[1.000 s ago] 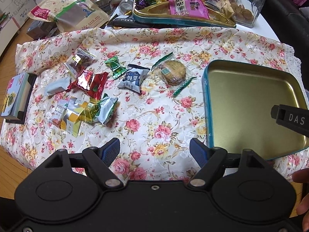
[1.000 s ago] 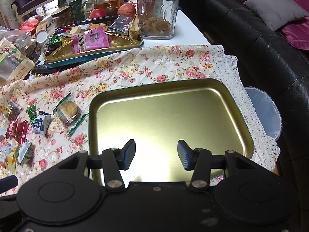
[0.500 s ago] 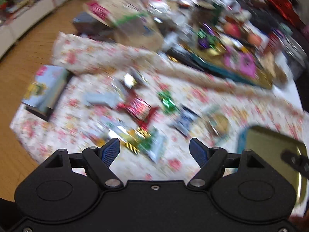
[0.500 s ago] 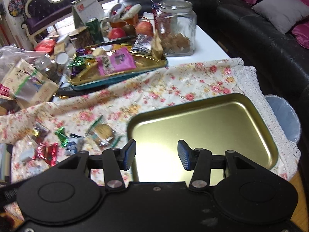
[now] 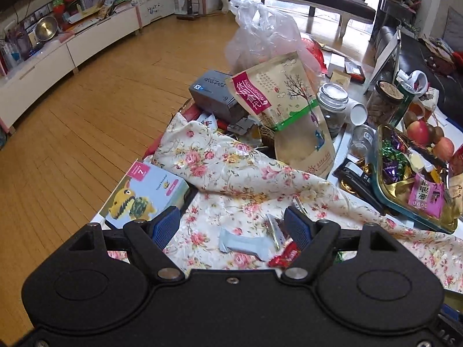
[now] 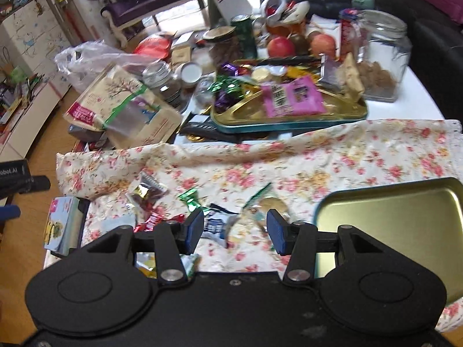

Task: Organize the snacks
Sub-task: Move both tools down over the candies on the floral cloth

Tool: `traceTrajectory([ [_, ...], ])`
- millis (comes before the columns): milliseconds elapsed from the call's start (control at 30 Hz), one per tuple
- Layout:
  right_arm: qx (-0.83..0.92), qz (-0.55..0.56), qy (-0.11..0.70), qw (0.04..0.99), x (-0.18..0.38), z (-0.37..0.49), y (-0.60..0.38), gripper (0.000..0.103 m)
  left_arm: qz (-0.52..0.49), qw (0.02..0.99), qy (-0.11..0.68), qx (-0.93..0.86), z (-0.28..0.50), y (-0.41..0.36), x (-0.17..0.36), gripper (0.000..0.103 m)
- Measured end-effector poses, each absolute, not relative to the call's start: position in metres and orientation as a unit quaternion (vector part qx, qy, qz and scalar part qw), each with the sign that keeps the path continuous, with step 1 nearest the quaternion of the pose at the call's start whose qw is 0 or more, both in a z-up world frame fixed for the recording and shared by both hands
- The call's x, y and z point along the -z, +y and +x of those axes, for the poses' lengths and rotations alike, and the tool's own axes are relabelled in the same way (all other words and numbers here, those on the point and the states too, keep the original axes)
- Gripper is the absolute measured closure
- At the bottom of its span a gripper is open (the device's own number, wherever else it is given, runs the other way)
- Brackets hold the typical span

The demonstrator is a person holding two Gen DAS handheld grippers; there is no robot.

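Note:
Several wrapped snacks lie on the floral cloth (image 6: 289, 162). My left gripper (image 5: 231, 227) is open above a pale blue packet (image 5: 246, 247), with a red wrapper (image 5: 285, 256) by its right finger. My right gripper (image 6: 234, 231) is open and empty over a dark blue packet (image 6: 215, 225) and a round biscuit packet (image 6: 270, 204). A green candy (image 6: 189, 198) and a red wrapper (image 6: 153, 221) lie left of it. The empty gold tin tray (image 6: 390, 217) sits to the right.
A full gold tray of sweets (image 6: 289, 107) with a pink packet stands behind the cloth. A glass jar (image 6: 382, 55), apples, tins, a tan pouch (image 5: 289, 107) and a plastic bag crowd the back. A picture box (image 5: 144, 193) lies at the table's left edge.
Both grippers have swung left. The left view now looks over the table's left end and the floor; the right has moved from over the empty tray to over the snacks. Both stay open.

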State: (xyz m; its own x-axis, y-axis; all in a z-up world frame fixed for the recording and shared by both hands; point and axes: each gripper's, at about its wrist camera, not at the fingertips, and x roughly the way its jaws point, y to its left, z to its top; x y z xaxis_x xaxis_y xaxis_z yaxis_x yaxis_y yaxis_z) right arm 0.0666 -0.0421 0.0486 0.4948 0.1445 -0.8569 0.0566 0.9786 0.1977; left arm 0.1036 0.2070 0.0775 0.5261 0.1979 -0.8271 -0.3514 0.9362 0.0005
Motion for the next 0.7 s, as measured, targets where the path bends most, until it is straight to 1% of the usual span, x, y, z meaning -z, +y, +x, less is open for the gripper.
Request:
traceTrajectory([
  [233, -0.025, 0.122, 0.554, 0.823, -0.005, 0.109, -0.021, 0.053, -0.105, 0.849, 0.499, -0.138, 0.114, 0.212, -0.054, 0.025],
  [367, -0.005, 0.143, 0.581, 0.802, 0.026, 0.118, -0.022, 0.053, -0.085, 0.846, 0.512, -0.123, 0.115, 0.207, -0.04, 0.025],
  [467, 0.009, 0.145, 0.59, 0.794, 0.043, 0.125, -0.018, 0.053, -0.067, 0.841, 0.524, -0.122, 0.113, 0.204, -0.03, 0.025],
  [700, 0.029, 0.156, 0.61, 0.777, 0.069, 0.138, -0.006, 0.053, -0.068, 0.834, 0.539, -0.089, 0.108, 0.197, -0.023, 0.025],
])
